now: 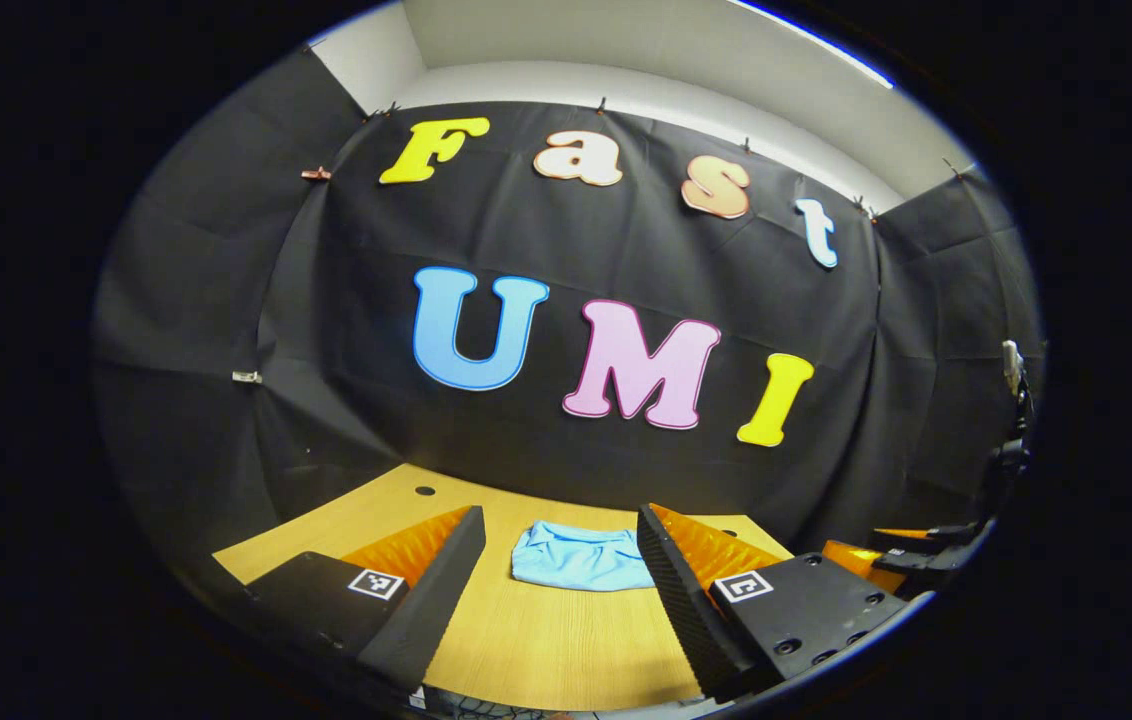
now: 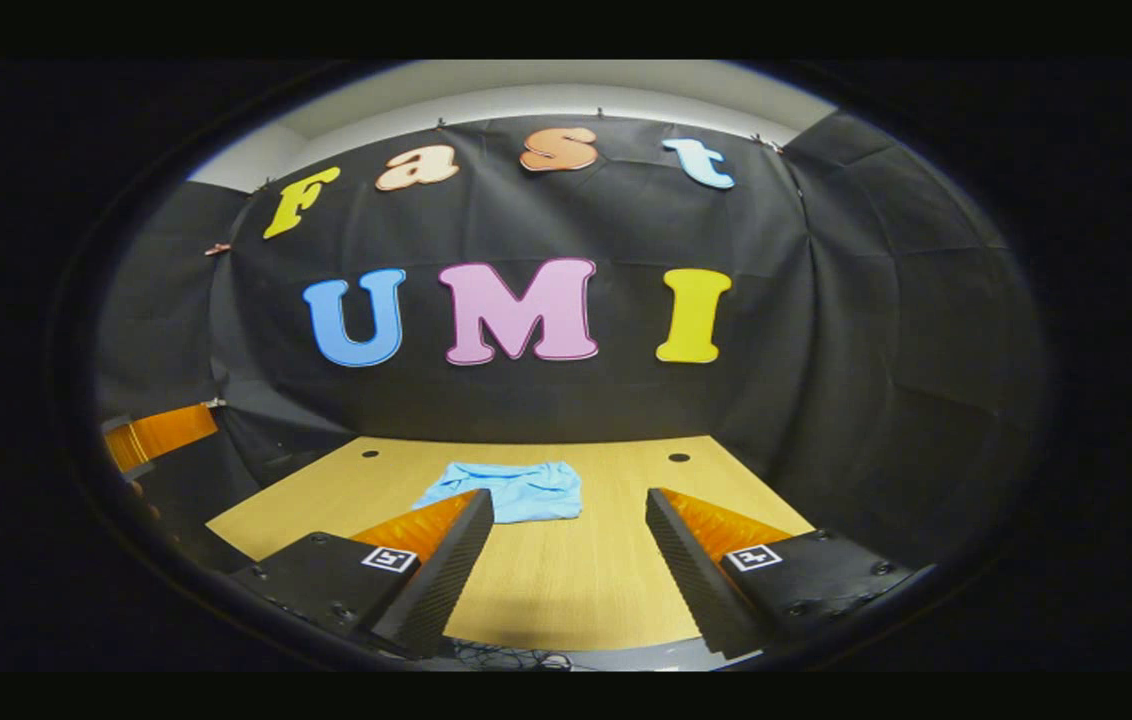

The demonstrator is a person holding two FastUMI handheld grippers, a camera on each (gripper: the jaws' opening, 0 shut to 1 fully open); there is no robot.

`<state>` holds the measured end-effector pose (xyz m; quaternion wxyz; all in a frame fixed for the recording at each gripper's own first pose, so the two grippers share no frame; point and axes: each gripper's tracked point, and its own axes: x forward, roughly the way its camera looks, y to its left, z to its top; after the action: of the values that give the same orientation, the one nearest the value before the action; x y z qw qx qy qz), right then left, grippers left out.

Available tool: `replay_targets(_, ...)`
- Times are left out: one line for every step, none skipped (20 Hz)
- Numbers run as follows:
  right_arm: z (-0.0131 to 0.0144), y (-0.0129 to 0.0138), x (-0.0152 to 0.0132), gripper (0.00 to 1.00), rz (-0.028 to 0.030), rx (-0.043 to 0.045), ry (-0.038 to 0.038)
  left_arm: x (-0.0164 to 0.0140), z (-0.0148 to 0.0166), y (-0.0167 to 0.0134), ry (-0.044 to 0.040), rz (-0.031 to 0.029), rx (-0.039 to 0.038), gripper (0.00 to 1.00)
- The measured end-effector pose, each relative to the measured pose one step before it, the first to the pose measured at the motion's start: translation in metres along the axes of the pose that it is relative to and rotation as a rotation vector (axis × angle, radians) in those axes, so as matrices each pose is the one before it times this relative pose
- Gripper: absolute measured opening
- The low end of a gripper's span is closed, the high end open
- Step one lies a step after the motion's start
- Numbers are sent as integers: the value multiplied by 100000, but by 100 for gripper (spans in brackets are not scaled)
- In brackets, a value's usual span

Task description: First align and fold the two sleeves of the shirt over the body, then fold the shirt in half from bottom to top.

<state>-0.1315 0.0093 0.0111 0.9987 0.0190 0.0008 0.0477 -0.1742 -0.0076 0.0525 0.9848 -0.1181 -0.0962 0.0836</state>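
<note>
At the centre of the left gripper view, beyond the left gripper (image 1: 560,560) with its fingers spread, a soft, rumpled light-blue shirt (image 1: 581,556) lies folded on the wood-grain table (image 1: 546,640); the right gripper (image 2: 569,545) likewise gapes, holding nothing.

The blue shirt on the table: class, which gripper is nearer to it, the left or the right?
Left, though only slightly. The left gripper frames the blue shirt squarely between its open fingers, just short of it. The right gripper hangs back, with the shirt ahead and off to its left.

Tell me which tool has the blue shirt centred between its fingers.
The left tool: the shirt lies midway between its open fingers. For the right tool, it sits off towards one finger.
</note>
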Motion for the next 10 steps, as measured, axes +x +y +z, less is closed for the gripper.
replay_targets(389,165,-34,95,271,351,-1571,111,211,207,-1068,825,252,97)
replay_targets(371,272,100,96,490,931,-1169,-161,-199,-474,207,-512,-888,97)
replay_targets(359,478,47,95,877,905,-889,-161,57,-434,789,-954,-916,97)
replay_targets(320,636,188,96,1382,456,-927,-268,277,-20,-47,665,338,97)
replay_targets(268,635,136,96,1376,-408,-1185,-91,478,507,-901,1712,1590,97)
replay_targets(210,510,190,95,1376,-1104,-1137,35,193,800,-1913,1944,2312,97)
replay_targets(-144,526,186,95,1467,-1123,-140,-93,360,484,-1763,1164,2010,97)
replay_targets(-216,496,168,96,1350,-712,377,-125,-319,-213,178,-42,872,97)
replay_targets(-60,313,-33,96,872,-162,124,-283,-381,-180,1223,-473,236,96)
replay_targets(96,213,-14,96,515,187,-323,-153,-256,197,913,284,-224,97)
